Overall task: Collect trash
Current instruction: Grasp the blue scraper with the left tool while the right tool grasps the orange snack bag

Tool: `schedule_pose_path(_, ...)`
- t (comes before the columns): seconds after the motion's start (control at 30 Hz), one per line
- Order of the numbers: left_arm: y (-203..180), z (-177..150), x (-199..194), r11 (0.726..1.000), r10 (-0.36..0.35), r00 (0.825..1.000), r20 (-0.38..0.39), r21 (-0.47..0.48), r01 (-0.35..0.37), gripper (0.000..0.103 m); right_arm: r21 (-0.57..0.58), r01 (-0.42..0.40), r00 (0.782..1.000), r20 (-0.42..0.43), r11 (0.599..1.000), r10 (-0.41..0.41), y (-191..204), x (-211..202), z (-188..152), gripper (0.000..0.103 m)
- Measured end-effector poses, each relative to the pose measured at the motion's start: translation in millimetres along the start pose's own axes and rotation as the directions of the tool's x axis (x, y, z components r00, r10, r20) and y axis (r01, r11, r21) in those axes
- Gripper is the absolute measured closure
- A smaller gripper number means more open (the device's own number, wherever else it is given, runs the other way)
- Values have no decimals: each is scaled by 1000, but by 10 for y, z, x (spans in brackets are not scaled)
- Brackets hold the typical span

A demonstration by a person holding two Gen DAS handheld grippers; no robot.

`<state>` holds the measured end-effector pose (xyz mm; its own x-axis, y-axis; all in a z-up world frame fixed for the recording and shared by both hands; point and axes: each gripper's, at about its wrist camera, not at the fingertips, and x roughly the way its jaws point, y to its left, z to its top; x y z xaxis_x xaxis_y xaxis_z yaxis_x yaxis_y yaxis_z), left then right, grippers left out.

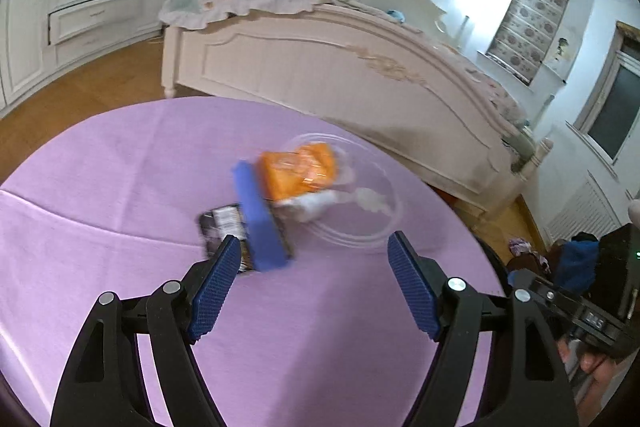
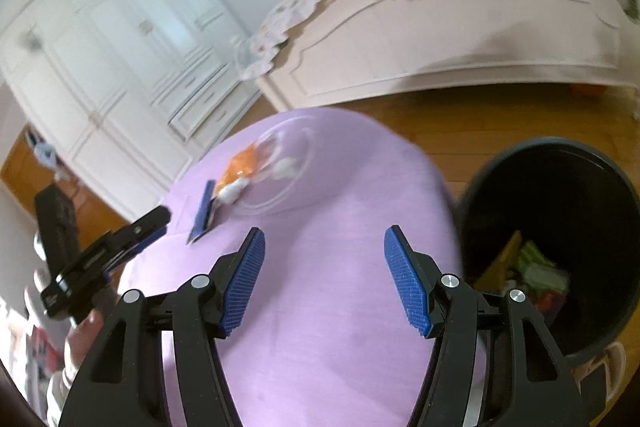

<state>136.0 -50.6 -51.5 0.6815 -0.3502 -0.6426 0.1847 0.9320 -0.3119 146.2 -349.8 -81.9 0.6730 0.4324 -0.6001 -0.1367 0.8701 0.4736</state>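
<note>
1. A round table (image 1: 100, 187) under a smooth lilac cloth (image 1: 320, 327) carries the things; the cloth shows a faint crease across its left side.
2. A clear plastic dish (image 1: 376, 227) rests on the cloth toward the far edge, holding an orange wrapper (image 1: 298, 173) and crumpled white tissue (image 1: 370, 199).
3. A blue box (image 1: 260, 223) lies just beside the dish, partly over a dark printed packet (image 1: 220, 227) flat on the cloth.
4. The table stands on a wooden floor (image 2: 460, 131).
</note>
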Motion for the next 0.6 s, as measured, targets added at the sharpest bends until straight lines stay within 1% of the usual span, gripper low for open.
schedule_pose_path(0.03, 23, 7, 13, 1000, 4, 1000, -2, 1, -4, 31, -12, -1, 1000, -7, 1000, 1, 62, 42, 18, 41)
schedule_pose_path(0.2, 232, 88, 213, 1000, 22, 999, -45, 4, -22, 38, -74, -5, 999, -38, 997, 2, 367, 226, 91, 41)
schedule_pose_path(0.3, 300, 117, 319, 1000, 20, 997, -73, 15, -19, 40, -89, -9, 998, -56, 996, 4, 467, 334, 145, 41)
schedule_pose_path(0.4, 331, 140, 363, 999, 17, 996, -83, 29, -15, 42, -110, -11, 998, -70, 994, 3, 552, 410, 192, 41)
schedule_pose_path(0.53, 380, 164, 503, 999, 26, 992, -122, 48, -21, 58, -140, -15, 995, -99, 990, 1, 717, 577, 300, 41)
schedule_pose_path(0.57, 409, 163, 534, 999, 28, 991, -130, 47, -22, 59, -146, -16, 995, -103, 989, 1, 738, 615, 333, 41)
schedule_pose_path(0.6, 433, 160, 531, 998, 31, 992, -123, 49, -25, 61, -152, -20, 994, -109, 988, 3, 780, 663, 364, 41)
